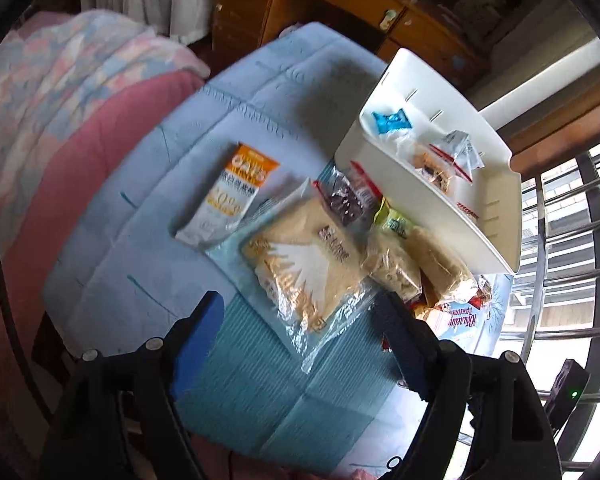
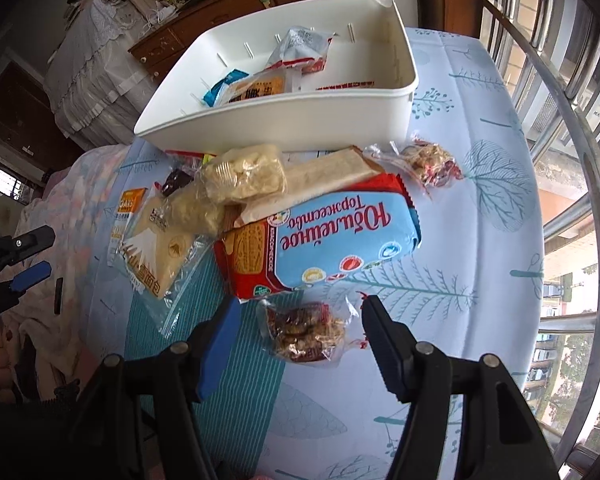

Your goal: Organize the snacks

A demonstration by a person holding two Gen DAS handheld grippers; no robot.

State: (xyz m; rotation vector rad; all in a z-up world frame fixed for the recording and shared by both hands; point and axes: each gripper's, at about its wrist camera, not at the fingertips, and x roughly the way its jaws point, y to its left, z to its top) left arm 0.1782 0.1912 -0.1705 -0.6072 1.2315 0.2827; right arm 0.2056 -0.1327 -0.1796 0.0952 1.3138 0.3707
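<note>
Pale blue tree-print cloth (image 2: pixel 480 240) covers the work surface and fills most of the right wrist view, giving the loose snacks one flat staging area. White bin (image 2: pixel 300 120) sits in the upper centre of that view, open side up, touching the back edge of the pile; it already holds a few packets (a blue one, a bread pack, a clear bag with red trim), so it reads as the collection point and sorting as partly done. Blue-and-red biscuit pack (image 2: pixel 324 248) lies flat at frame centre, the largest loose item, with a pale long wrapper (image 2: pixel 312 180) and a clear bag of pale puffs (image 2: pixel 240 176) leaning over its far edge. Bread slice pack (image 1: pixel 304 264) lies centre in the left wrist view, just ahead of the left gripper (image 1: pixel 296 312), whose jaws stand wide and empty, probably lined up to straddle it. Orange oat bar (image 1: pixel 236 196) lies left of centre, apart from the heap. Small nut-candy bag (image 2: pixel 304 332) sits lower centre in the right wrist view, directly between the spread, empty fingers of the right gripper (image 2: pixel 296 316): likely the next pick, being nearest and unobstructed. A second such bag (image 2: pixel 428 164) lies at centre right, near the bin's corner
</note>
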